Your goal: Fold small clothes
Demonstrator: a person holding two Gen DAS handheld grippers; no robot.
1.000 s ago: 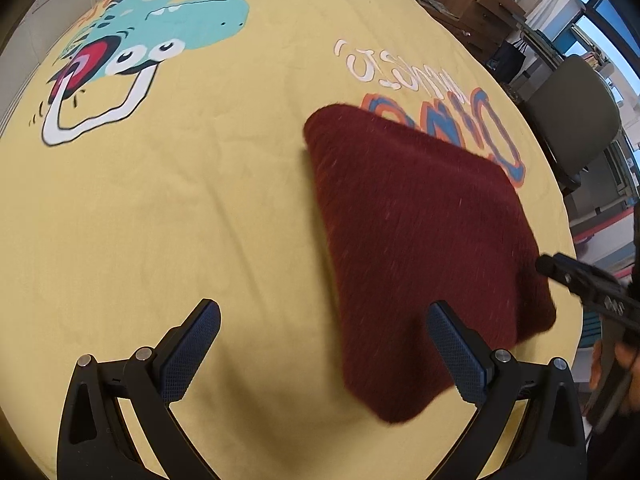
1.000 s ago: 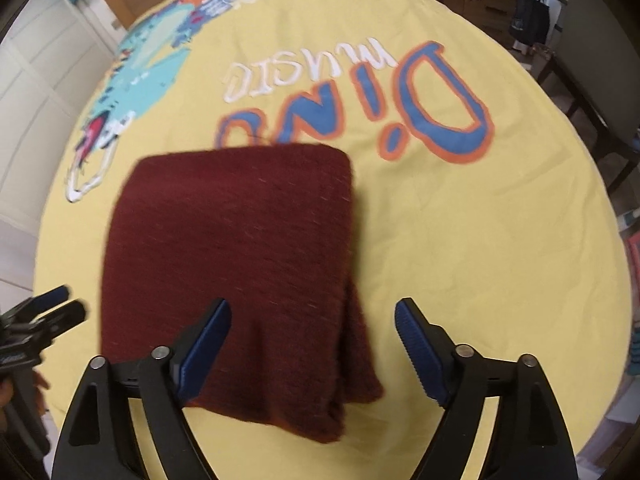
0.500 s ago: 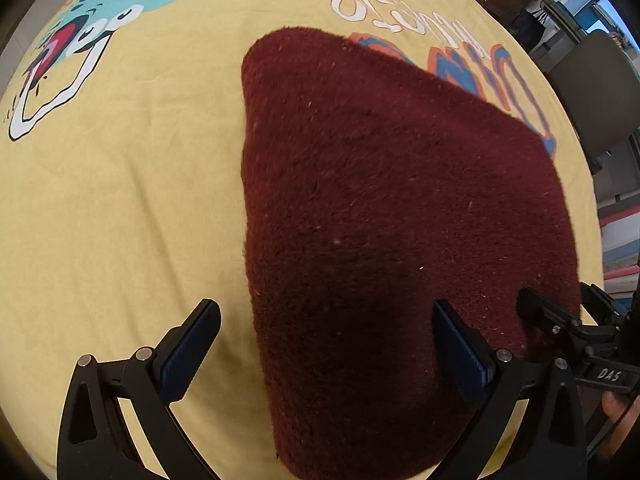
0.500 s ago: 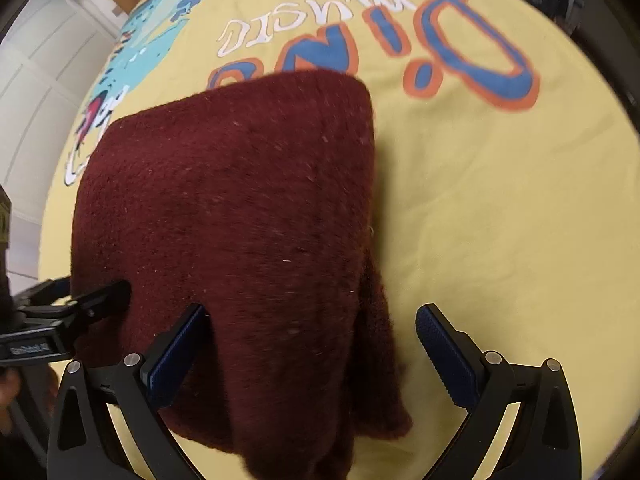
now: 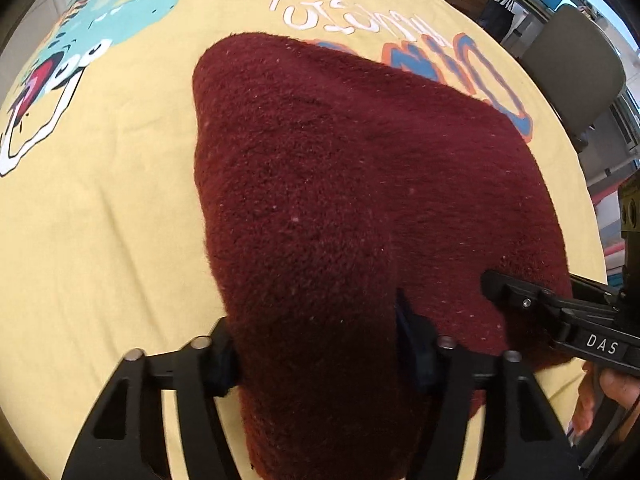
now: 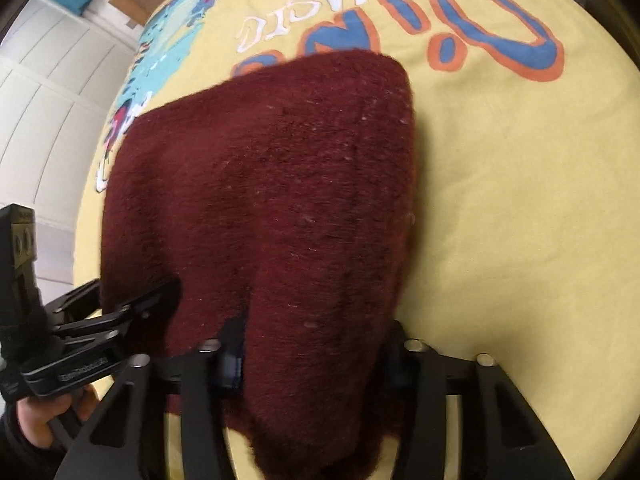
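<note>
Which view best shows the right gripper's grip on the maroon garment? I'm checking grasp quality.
The right wrist view: the right gripper straddles the maroon garment near its right edge, fingers pressed into a bunch of cloth. The left wrist view shows only one black finger of it from the side, lying on the cloth.

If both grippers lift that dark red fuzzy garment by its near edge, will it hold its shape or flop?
Probably flop: the maroon garment already bunches and drapes between the left gripper fingers. Its fuzzy knit looks thick, so grip on it is likely good, with little slipping. The right gripper pinches several layers, so the fold may sag open when raised.
</note>
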